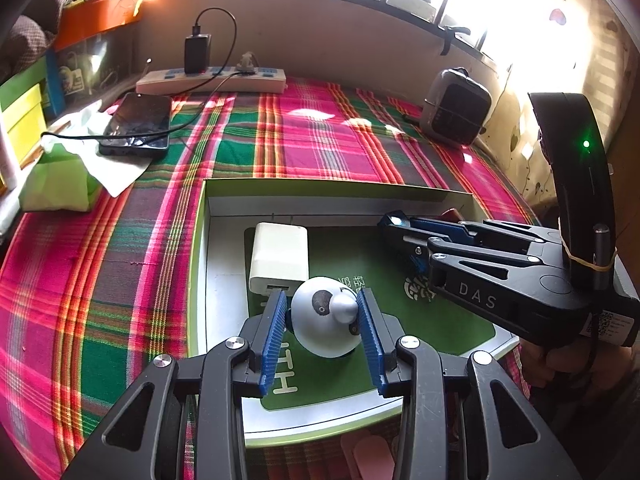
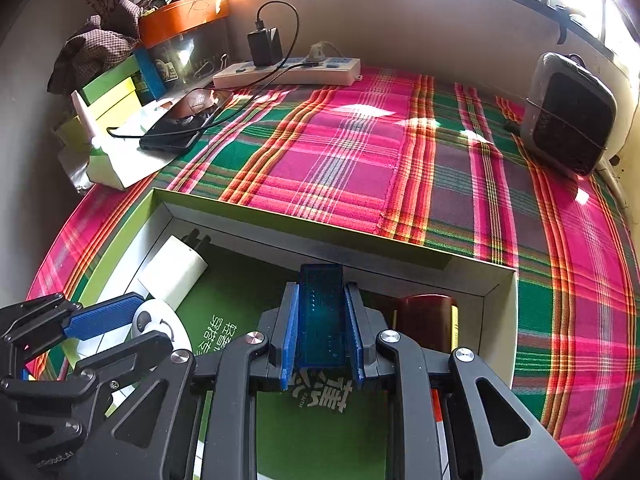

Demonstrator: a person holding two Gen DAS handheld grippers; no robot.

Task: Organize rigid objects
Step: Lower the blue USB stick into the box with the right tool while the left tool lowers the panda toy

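A shallow white box with a lime rim point(image 1: 199, 240) lies on the plaid cloth, lined with a green printed card. A white charger point(image 1: 280, 256) rests inside at the far left. My left gripper point(image 1: 322, 298) is shut on a round white panda toy point(image 1: 320, 330) that sits low over the card. My right gripper point(image 2: 321, 288) is shut on a translucent blue rectangular block point(image 2: 322, 320), held above the box's far side. A dark red object point(image 2: 426, 318) stands in the far right corner. The right wrist view also shows the charger point(image 2: 174, 272) and toy point(image 2: 154, 322).
Beyond the box stretches the plaid cloth point(image 2: 360, 152). A power strip point(image 1: 212, 80) with a black adapter lines the back wall. A cabled phone point(image 1: 136, 126) and green tissue pack point(image 1: 56, 184) sit at the left. A grey device point(image 1: 456, 106) stands at the right.
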